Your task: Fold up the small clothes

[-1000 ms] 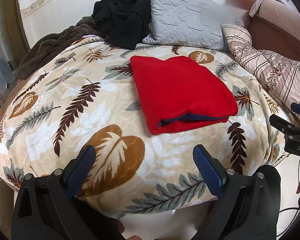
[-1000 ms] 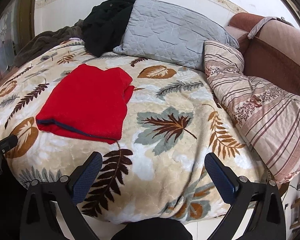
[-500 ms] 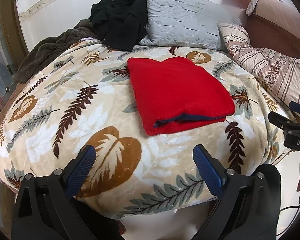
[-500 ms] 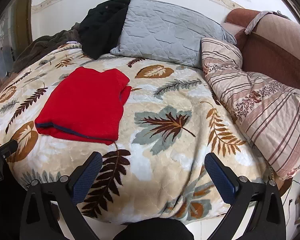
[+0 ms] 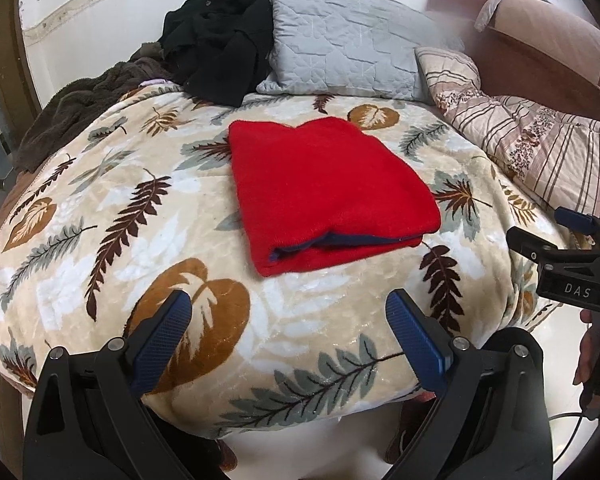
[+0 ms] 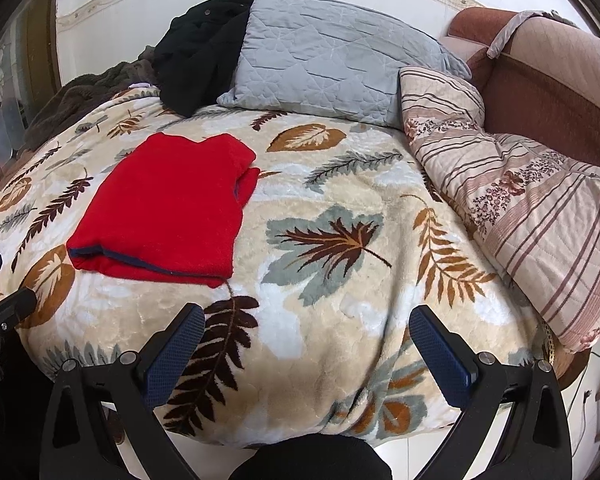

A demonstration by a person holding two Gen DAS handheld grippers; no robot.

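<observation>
A red garment (image 5: 324, 188) with a dark blue inner layer lies folded flat on the leaf-patterned blanket (image 5: 100, 216). It also shows at the left of the right wrist view (image 6: 168, 208). My left gripper (image 5: 288, 336) is open and empty, held above the bed's near edge, short of the garment. My right gripper (image 6: 308, 348) is open and empty, to the right of the garment near the bed's front edge. The right gripper shows at the right edge of the left wrist view (image 5: 556, 232).
A grey quilted pillow (image 6: 332, 64), a black garment heap (image 6: 200, 48) and a brown fleece (image 5: 80, 104) lie at the head of the bed. A striped floral quilt (image 6: 520, 200) lies at the right, against a brown sofa (image 6: 552, 92). White floor (image 5: 340, 448) shows below.
Both grippers have drawn back slightly from the bed and stay open. The red garment has not moved.
</observation>
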